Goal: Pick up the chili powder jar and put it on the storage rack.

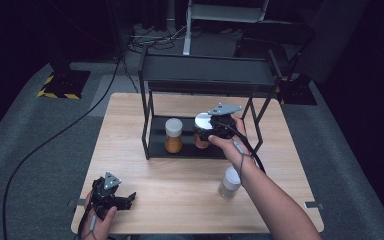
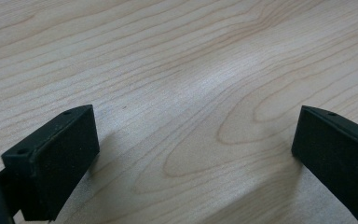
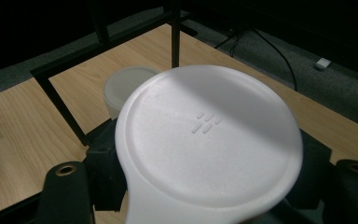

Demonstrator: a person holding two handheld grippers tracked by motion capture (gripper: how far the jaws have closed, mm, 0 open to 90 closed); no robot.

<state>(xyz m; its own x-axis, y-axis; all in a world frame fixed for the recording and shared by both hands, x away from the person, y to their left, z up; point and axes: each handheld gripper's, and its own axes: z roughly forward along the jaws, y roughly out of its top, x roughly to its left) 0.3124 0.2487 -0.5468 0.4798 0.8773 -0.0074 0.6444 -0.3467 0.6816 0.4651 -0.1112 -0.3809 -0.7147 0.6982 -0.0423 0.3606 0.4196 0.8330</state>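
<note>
Just bare light wood table (image 2: 177, 70) here, with the left gripper (image 2: 193, 154) spread wide, one black jaw down at 8 o'clock, the other at 4 o'clock.

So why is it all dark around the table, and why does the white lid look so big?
High view: light falls on the table, the room behind stays dark. Right gripper view: the lid sits right by the camera, so it looks huge, half shaded. Left gripper view: jaws cast soft shadows.
</note>
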